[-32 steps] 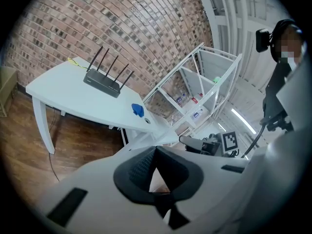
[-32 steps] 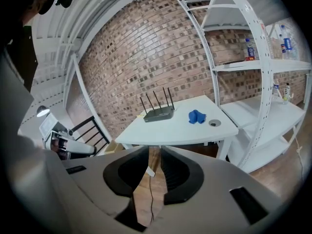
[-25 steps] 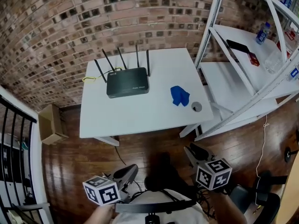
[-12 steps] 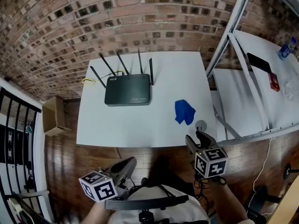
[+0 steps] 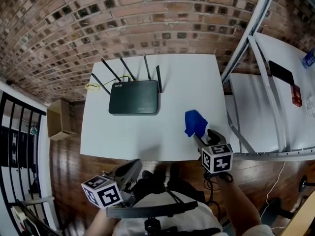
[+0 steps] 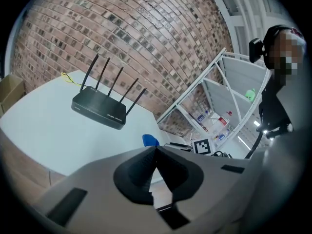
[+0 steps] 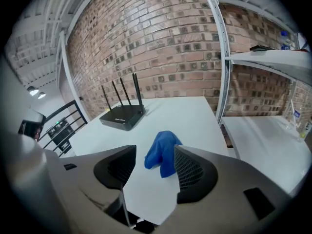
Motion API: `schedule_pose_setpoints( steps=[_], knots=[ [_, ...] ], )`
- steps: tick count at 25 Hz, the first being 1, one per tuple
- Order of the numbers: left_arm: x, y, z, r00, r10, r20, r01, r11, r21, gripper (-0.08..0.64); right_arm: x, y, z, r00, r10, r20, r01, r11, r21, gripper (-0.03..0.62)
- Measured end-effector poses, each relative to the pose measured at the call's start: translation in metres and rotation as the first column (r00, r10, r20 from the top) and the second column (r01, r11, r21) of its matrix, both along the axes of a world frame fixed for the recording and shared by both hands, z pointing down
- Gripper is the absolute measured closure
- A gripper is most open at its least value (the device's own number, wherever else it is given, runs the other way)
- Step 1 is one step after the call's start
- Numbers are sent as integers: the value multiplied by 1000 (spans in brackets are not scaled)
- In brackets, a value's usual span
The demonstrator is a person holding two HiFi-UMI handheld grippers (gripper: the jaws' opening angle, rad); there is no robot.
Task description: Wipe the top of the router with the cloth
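Note:
The black router (image 5: 134,98) with several upright antennas lies flat at the back left of the white table (image 5: 147,132). A crumpled blue cloth (image 5: 195,122) lies near the table's front right corner. My right gripper (image 5: 205,135) hovers just short of the cloth. Its jaws have just been opening and stand wide, with the cloth (image 7: 164,155) ahead of the tips and no pad pressing on it. My left gripper (image 5: 134,165) hangs below the table's front edge, shut and empty. The router (image 6: 100,110) and the cloth (image 6: 150,140) show beyond its tips.
A white metal shelf rack (image 5: 275,112) stands close to the table's right side, with a black flat item and bottles on it. A brick wall runs behind. A yellow cable (image 5: 93,86) lies by the router. A cardboard box (image 5: 60,119) and a black railing (image 5: 19,146) are at the left.
My right gripper has moved forward and down to the blue cloth and its jaws have opened wide. The left gripper has moved forward toward the table's front edge.

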State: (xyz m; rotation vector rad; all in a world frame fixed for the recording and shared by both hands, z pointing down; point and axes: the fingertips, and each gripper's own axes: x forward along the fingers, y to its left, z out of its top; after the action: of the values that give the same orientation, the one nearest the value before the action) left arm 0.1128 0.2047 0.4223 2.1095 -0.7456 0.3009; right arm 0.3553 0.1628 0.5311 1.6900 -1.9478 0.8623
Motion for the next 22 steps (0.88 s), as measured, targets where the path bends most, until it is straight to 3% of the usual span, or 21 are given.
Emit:
schedule_pose_setpoints(
  steps=[8,13,18,22],
  knots=[
    [-33,-60,13,998,58,8,-58,998,6,532,-12,-46,44,994,59,-96,-70,991,-115,313],
    [-69,-100,23,990,140,-7,-140,990,-17,532,-20,-62,67,971,131,-198,-172,964,-205,313],
    [-105,-144,28,984,179,-15,-180,983,-41,532,-23,-67,90,937,160,-312,-254,923,-289,404],
    [-128,-164,30,979,200,-31,-201,978,-48,532,-31,-73,82,915,229,-333,-326,904,-276,454]
  ],
)
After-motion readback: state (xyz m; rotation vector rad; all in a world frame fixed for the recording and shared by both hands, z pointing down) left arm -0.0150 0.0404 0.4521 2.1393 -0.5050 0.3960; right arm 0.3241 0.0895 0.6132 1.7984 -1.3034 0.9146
